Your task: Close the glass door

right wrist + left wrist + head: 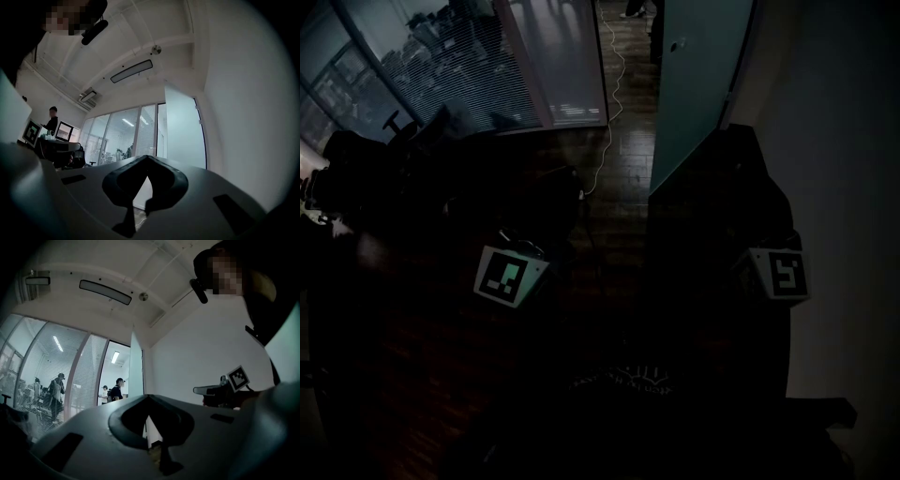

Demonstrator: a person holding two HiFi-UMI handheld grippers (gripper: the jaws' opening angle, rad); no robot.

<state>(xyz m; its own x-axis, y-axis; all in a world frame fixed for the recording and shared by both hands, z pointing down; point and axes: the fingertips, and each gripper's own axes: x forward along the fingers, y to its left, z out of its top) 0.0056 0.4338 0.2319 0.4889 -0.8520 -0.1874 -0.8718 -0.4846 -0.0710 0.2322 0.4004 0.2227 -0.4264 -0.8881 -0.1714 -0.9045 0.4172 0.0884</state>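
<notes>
The frosted glass door (pixel 698 84) stands open at the top right of the dim head view, swung in beside the white wall. It shows nearly edge-on in the left gripper view as a door (pixel 136 369) and as a broad pale pane (pixel 183 133) in the right gripper view. My left gripper (pixel 147 397) is shut with nothing in it; its marker cube (pixel 511 275) is left of centre. My right gripper (pixel 147 157) is likewise shut and empty, and its cube (pixel 778 274) is at the right. Both point towards the doorway, well short of the door.
A white cable (pixel 609 122) snakes over the wooden floor through the doorway. A glass partition with blinds (pixel 459 66) runs to the left, with an office chair (pixel 394 122) near it. People (pixel 115 389) stand beyond the doorway. A white wall (pixel 844 141) lies to the right.
</notes>
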